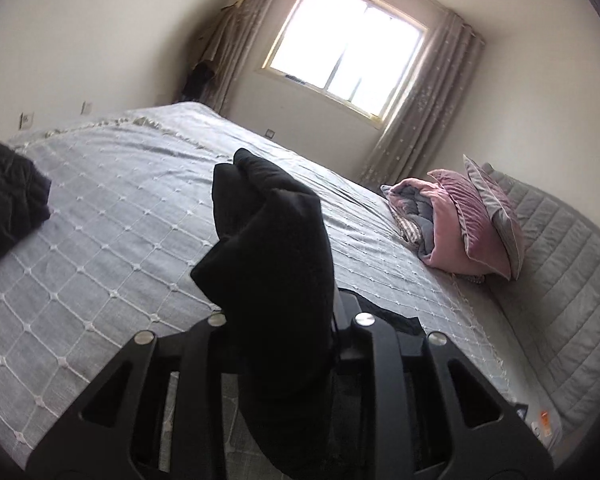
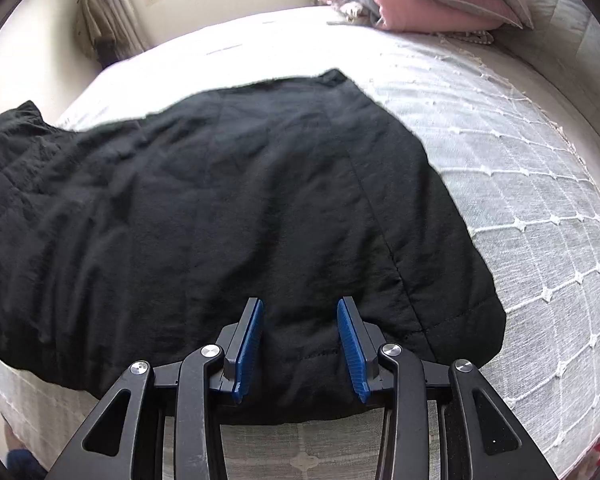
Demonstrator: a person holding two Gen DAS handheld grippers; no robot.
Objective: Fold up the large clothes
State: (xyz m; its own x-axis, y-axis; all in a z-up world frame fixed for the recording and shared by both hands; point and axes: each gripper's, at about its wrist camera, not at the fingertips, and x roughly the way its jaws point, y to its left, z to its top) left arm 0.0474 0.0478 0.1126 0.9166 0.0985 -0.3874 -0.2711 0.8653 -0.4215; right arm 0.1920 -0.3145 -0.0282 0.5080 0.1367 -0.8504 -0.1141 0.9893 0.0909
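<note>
A large black padded garment (image 2: pixel 228 208) lies spread over the bed, its hem at the near edge. My right gripper (image 2: pixel 300 344) points down at that hem, and the thick fabric fills the gap between its blue pads (image 2: pixel 250 344), touching both. In the left wrist view a bunched fold of black cloth (image 1: pixel 268 240) stands up out of my left gripper (image 1: pixel 288 320), which is shut on it and held above the bed. That cloth hides the left fingertips. Another part of the black garment (image 1: pixel 8 200) shows at the left edge of that view.
The bed has a grey bedspread (image 1: pixel 120 220) with a white grid pattern. Pink and grey pillows and a folded quilt (image 1: pixel 460 220) are piled at the padded headboard (image 1: pixel 572 280). A curtained window (image 1: pixel 348 48) is behind the bed.
</note>
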